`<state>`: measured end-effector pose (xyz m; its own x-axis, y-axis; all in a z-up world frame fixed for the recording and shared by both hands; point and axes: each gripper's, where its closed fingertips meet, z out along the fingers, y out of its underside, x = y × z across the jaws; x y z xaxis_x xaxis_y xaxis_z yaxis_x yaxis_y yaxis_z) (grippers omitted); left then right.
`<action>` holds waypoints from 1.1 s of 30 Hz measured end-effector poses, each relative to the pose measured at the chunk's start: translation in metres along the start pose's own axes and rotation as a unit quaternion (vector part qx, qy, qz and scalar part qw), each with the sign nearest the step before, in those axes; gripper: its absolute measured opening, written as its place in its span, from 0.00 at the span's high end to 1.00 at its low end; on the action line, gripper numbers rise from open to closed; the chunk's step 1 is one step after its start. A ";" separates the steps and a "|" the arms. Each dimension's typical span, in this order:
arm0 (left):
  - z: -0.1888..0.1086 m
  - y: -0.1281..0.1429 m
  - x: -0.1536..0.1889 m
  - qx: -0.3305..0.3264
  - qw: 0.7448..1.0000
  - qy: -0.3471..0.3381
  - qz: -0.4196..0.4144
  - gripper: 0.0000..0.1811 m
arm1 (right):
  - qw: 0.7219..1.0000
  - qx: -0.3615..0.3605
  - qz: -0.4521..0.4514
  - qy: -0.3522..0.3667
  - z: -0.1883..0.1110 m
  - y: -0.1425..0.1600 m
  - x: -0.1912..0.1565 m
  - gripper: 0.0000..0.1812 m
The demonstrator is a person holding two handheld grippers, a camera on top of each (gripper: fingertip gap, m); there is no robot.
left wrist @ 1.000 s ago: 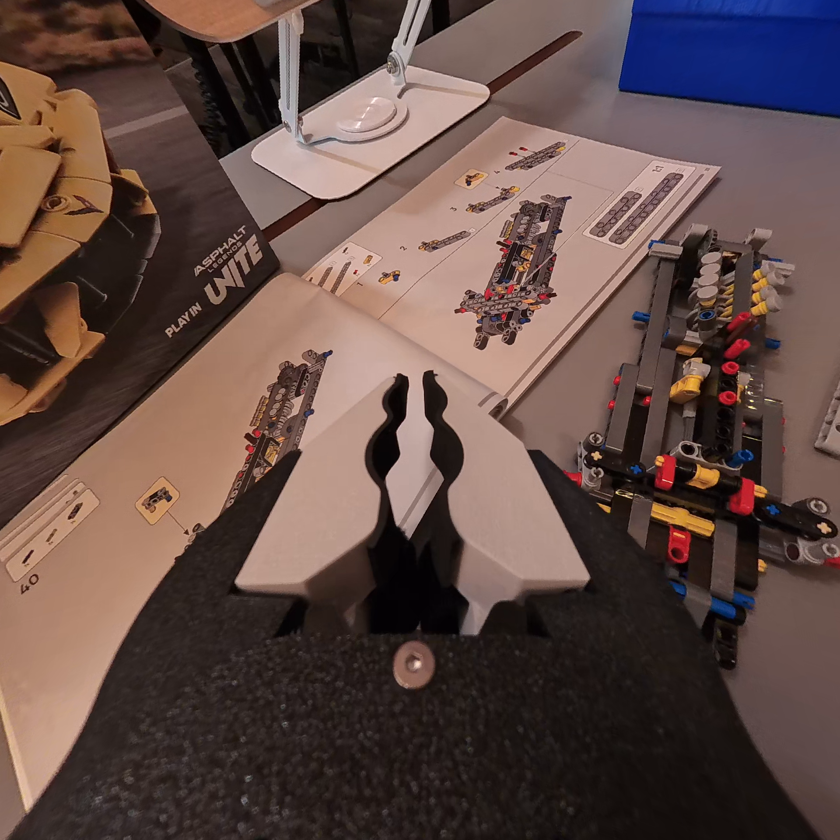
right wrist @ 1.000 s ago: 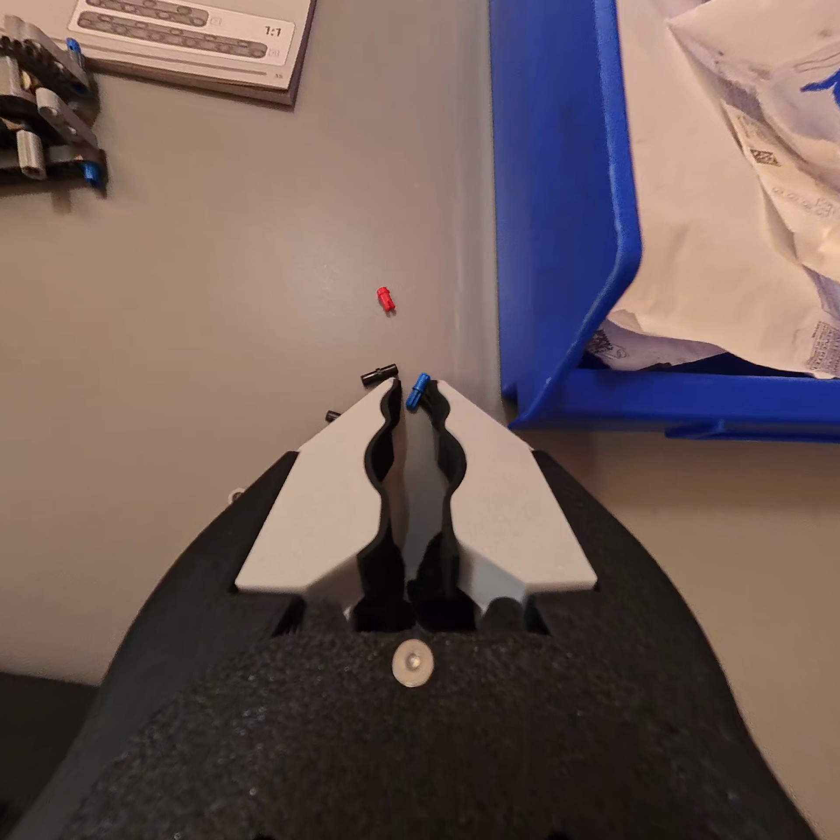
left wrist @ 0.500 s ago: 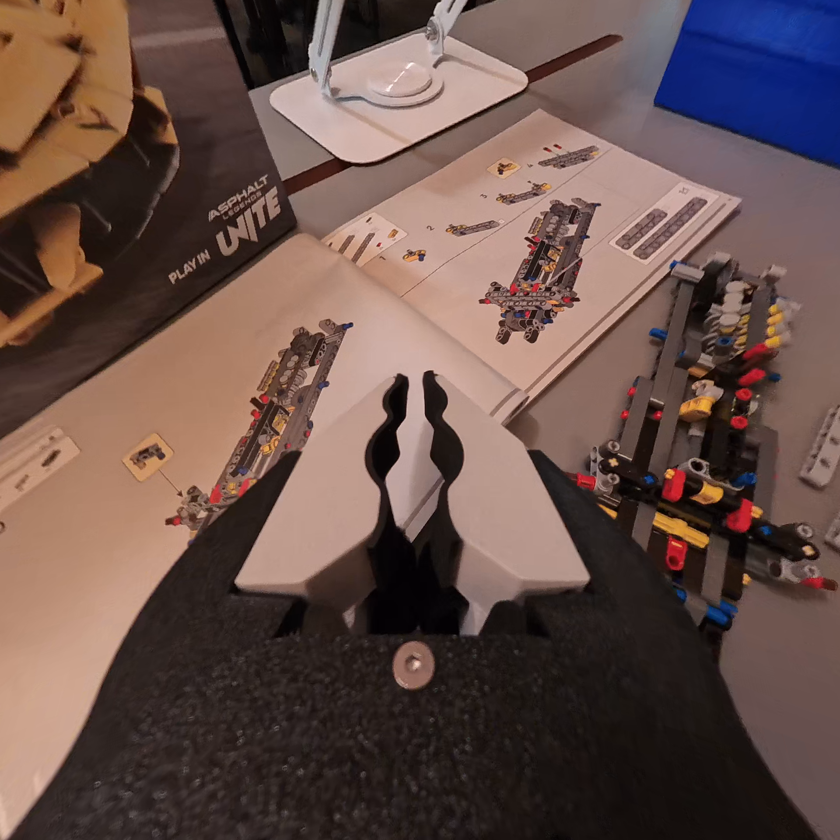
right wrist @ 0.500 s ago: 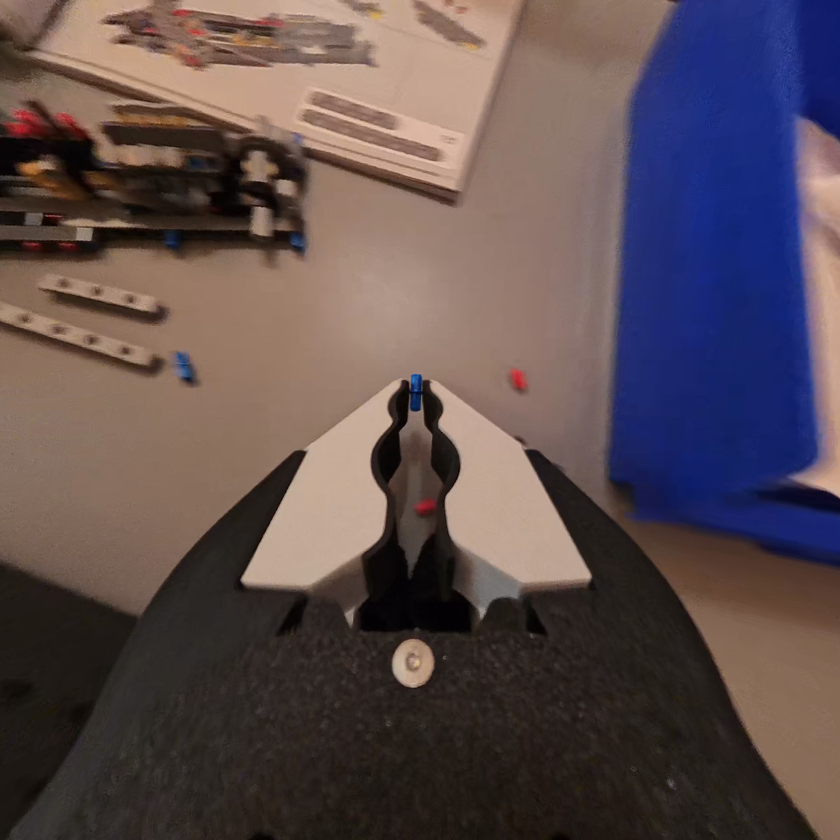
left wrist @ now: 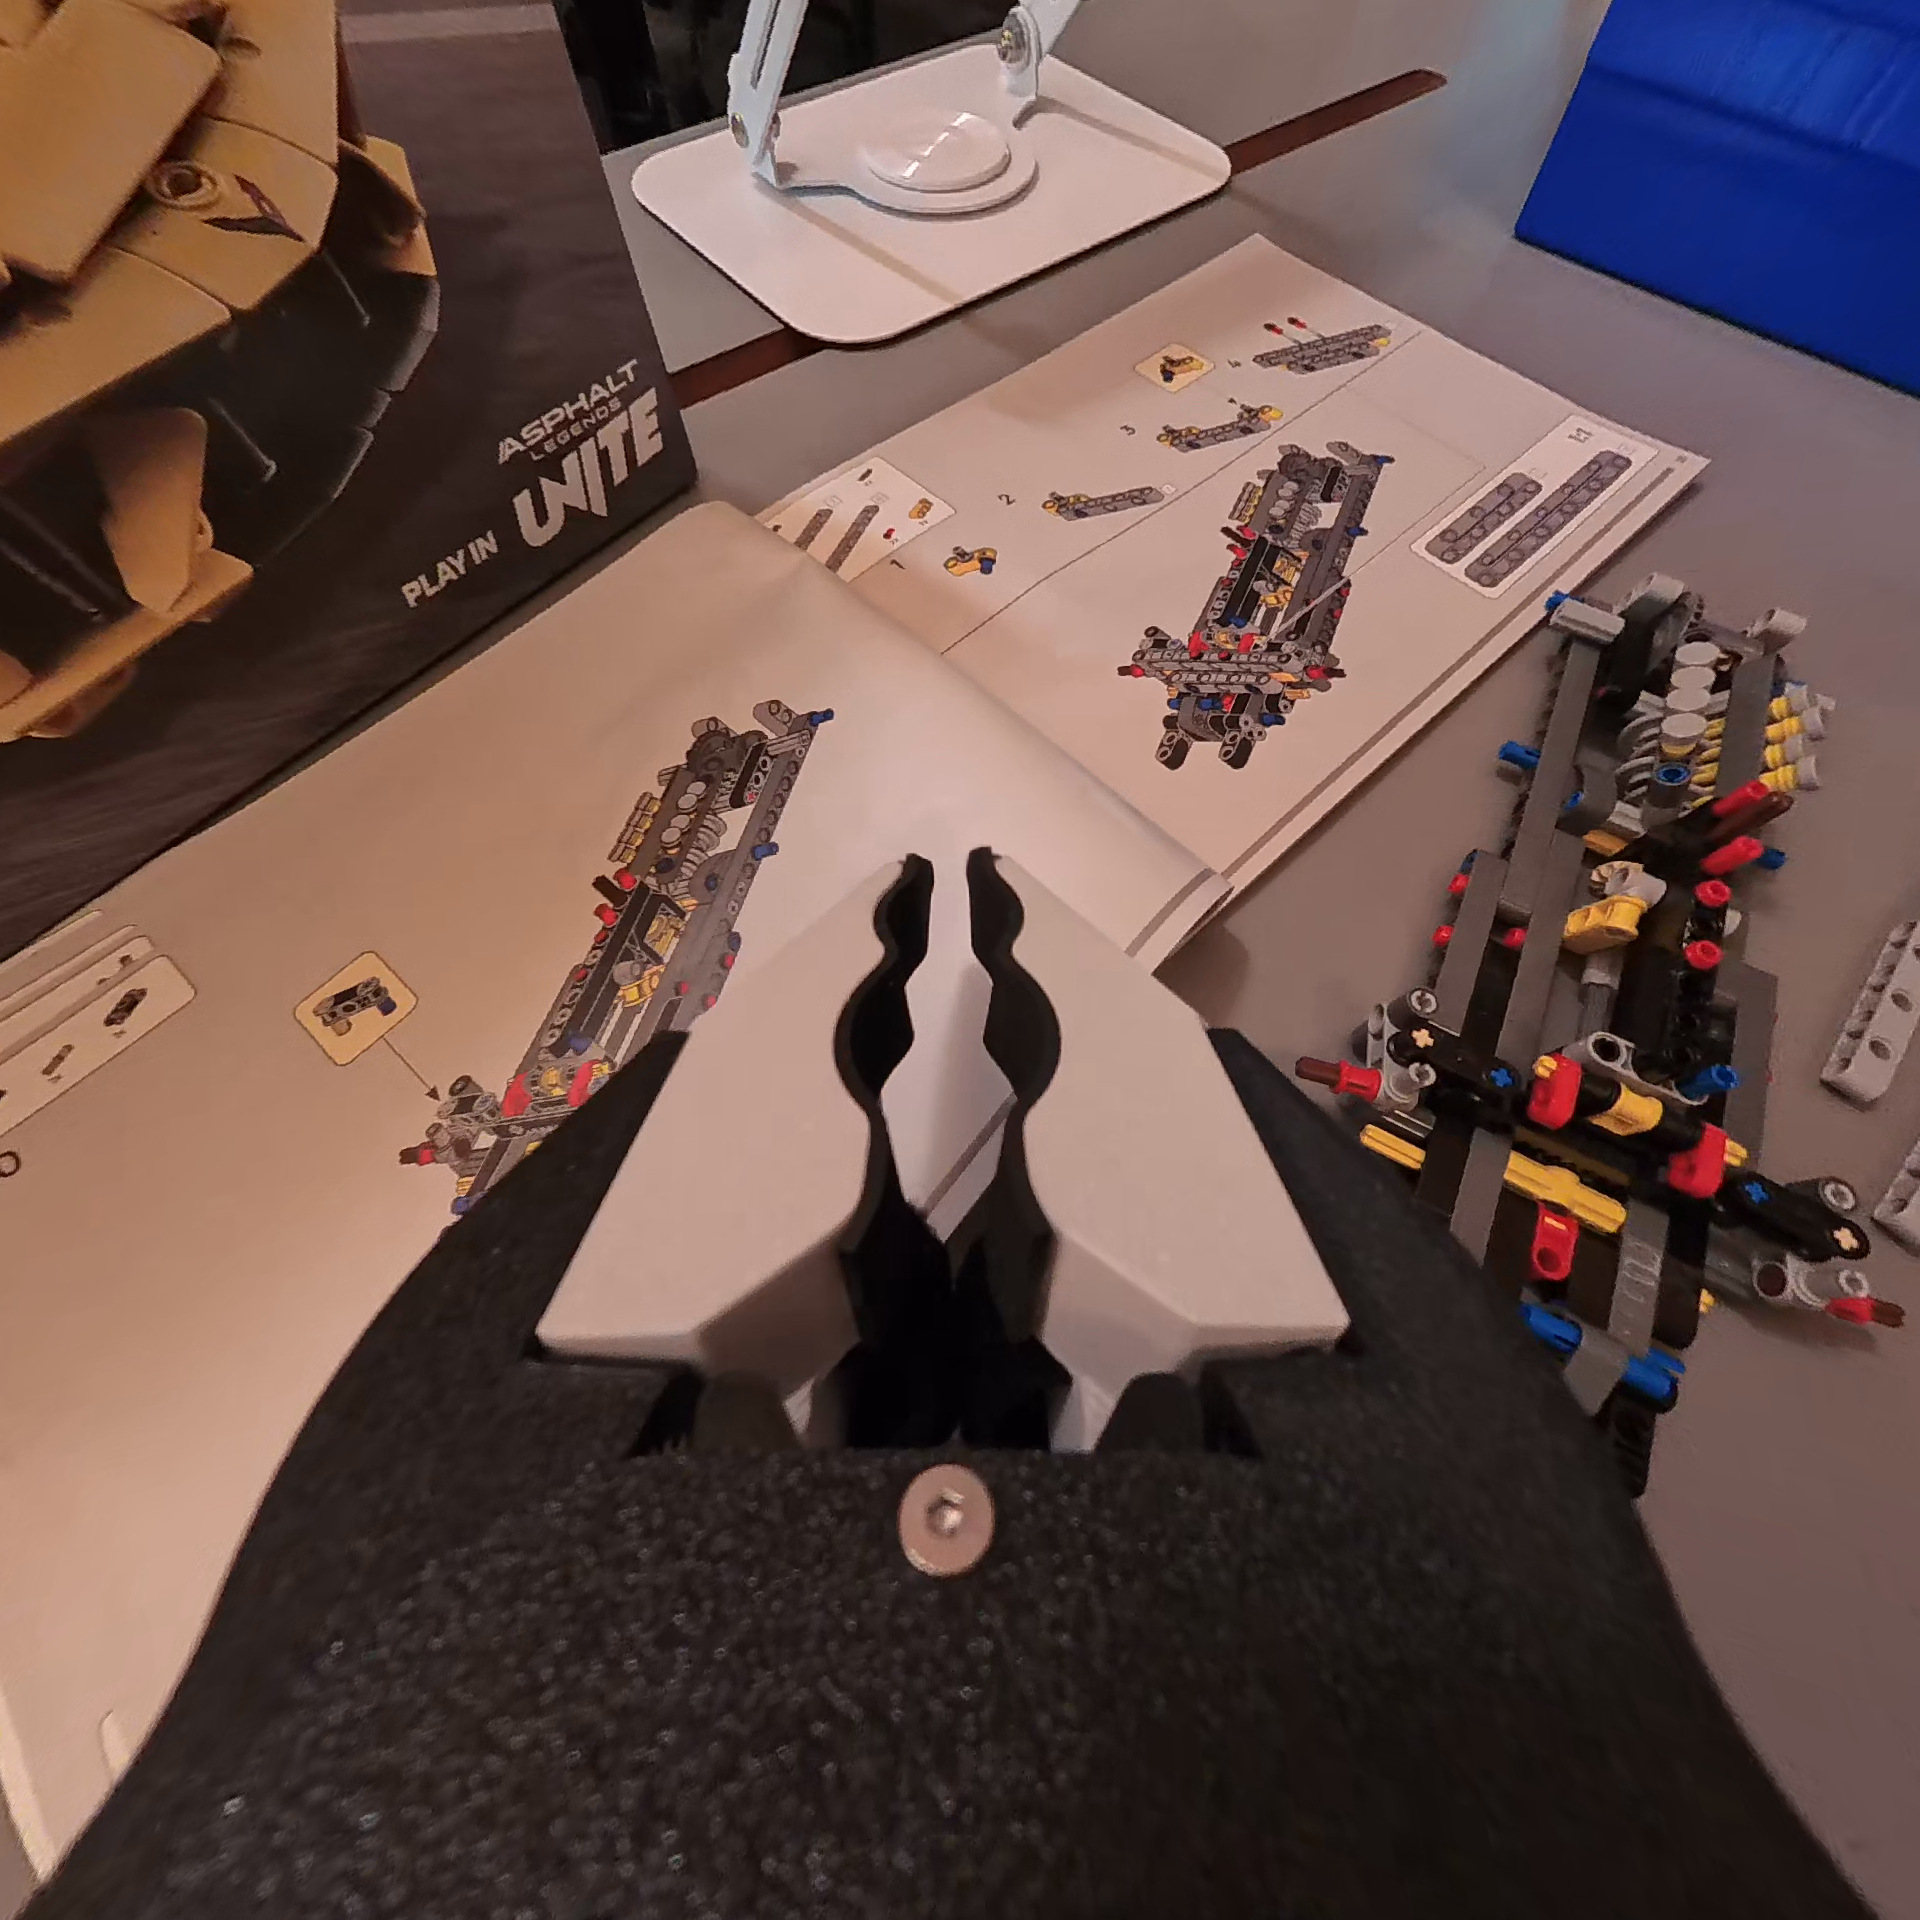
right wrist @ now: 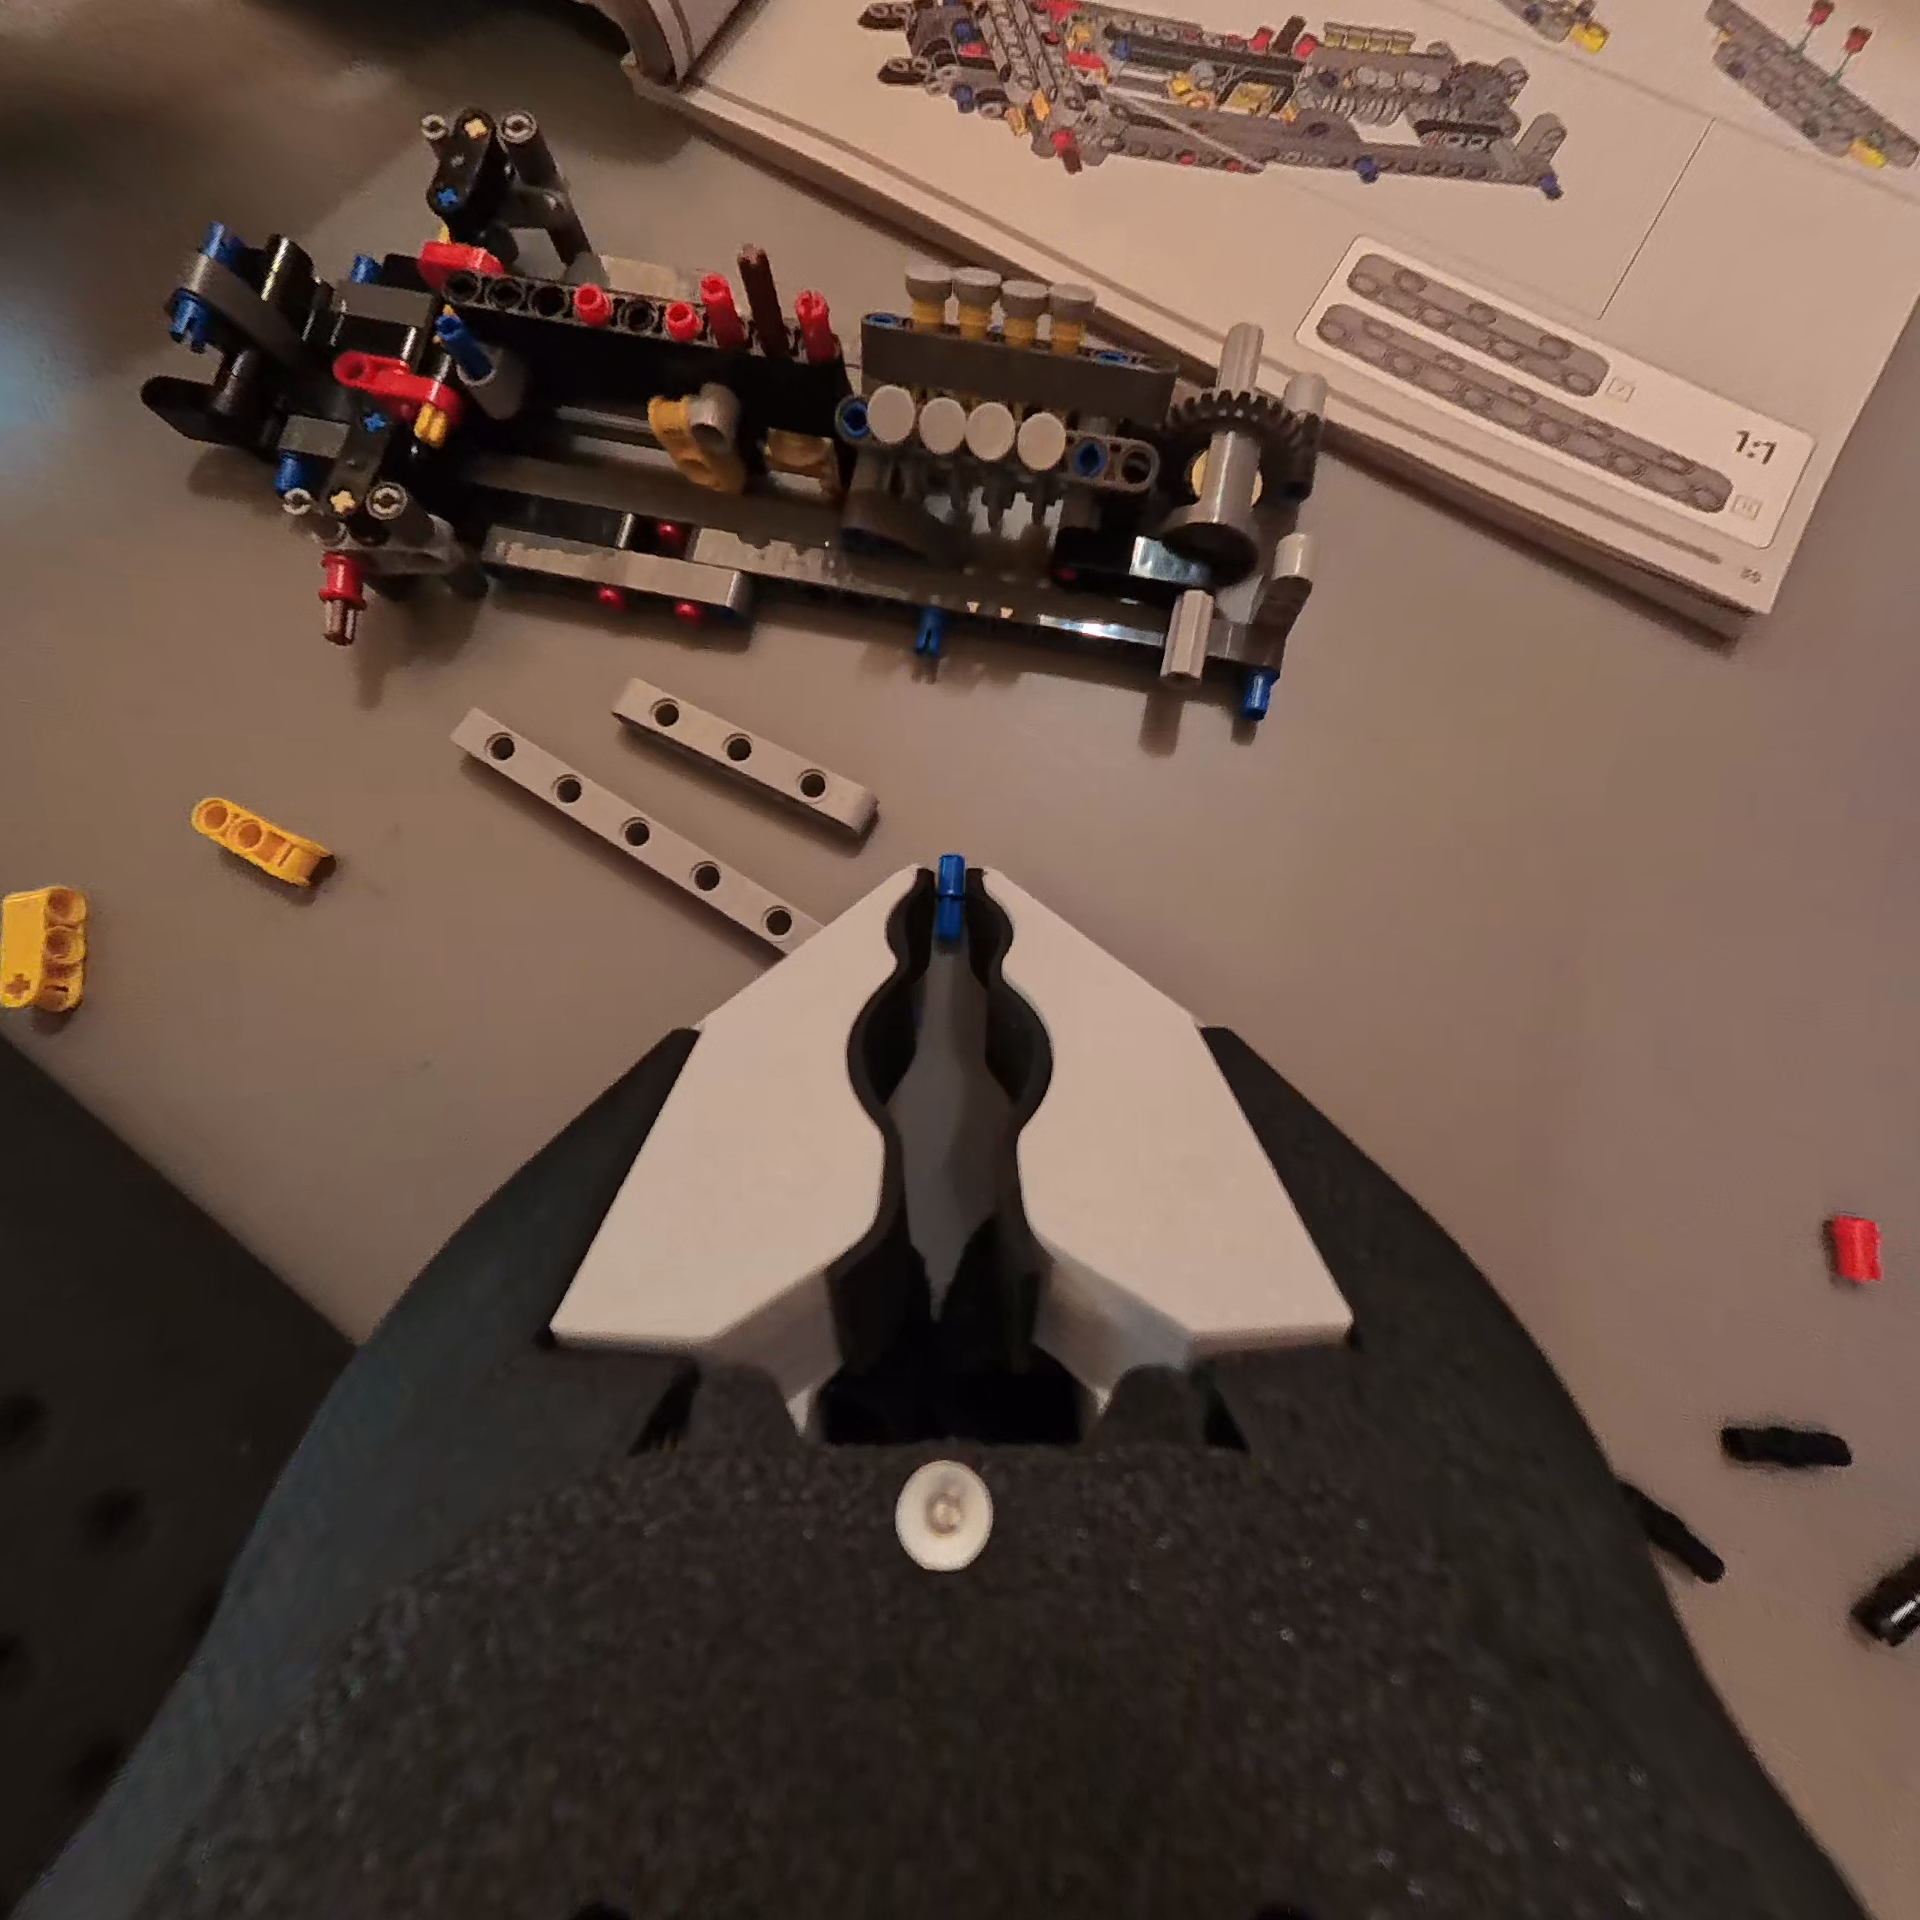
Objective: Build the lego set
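Note:
My right gripper (right wrist: 948,873) is shut on a small blue pin (right wrist: 949,896), held above the grey table. The part-built chassis (right wrist: 727,447), black and grey with red, blue and yellow pins, lies beyond it. Two loose grey beams (right wrist: 634,831) (right wrist: 743,753) lie between the gripper and the chassis. My left gripper (left wrist: 948,860) hovers over the open instruction booklet (left wrist: 727,790); its tips stand a narrow gap apart with nothing between them. The chassis (left wrist: 1621,977) lies to its right.
The set's box (left wrist: 260,364) stands at the far left, a white stand base (left wrist: 935,197) behind the booklet, a blue bin (left wrist: 1756,177) at the far right. Two yellow connectors (right wrist: 260,840) (right wrist: 44,948), a red pin (right wrist: 1855,1247) and black pins (right wrist: 1785,1446) lie loose on the table.
My right gripper picked the blue pin off the table beside the blue bin and swung left with it toward the chassis. My left gripper drifted slightly over the booklet.

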<state>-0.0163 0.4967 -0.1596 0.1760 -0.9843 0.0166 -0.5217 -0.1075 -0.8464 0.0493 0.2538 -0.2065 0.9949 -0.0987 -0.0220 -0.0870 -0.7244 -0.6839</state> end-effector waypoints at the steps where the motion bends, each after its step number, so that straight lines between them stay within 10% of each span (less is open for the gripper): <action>1: 0.000 0.000 0.001 0.000 1.000 0.001 0.000 0.97 | 1.000 0.002 0.000 0.001 0.000 0.000 0.001 0.98; 7: 0.001 0.000 0.002 0.000 1.000 0.008 -0.008 0.97 | 1.000 0.022 0.020 0.009 -0.019 -0.001 0.008 0.93; 16: 0.005 0.004 0.009 -0.008 1.000 0.016 0.000 0.97 | 0.975 0.027 0.146 0.167 -0.094 0.064 0.129 0.86; 33: 0.004 0.004 0.005 -0.009 1.000 0.003 0.014 0.97 | 0.993 0.016 0.061 0.103 -0.057 0.034 0.091 0.98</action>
<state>-0.0139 0.4915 -0.1650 0.1571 -0.9876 -0.0034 -0.5418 -0.0833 -0.8364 0.1343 0.1818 -0.1901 0.9451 -0.3241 0.0409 -0.2013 -0.6765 -0.7084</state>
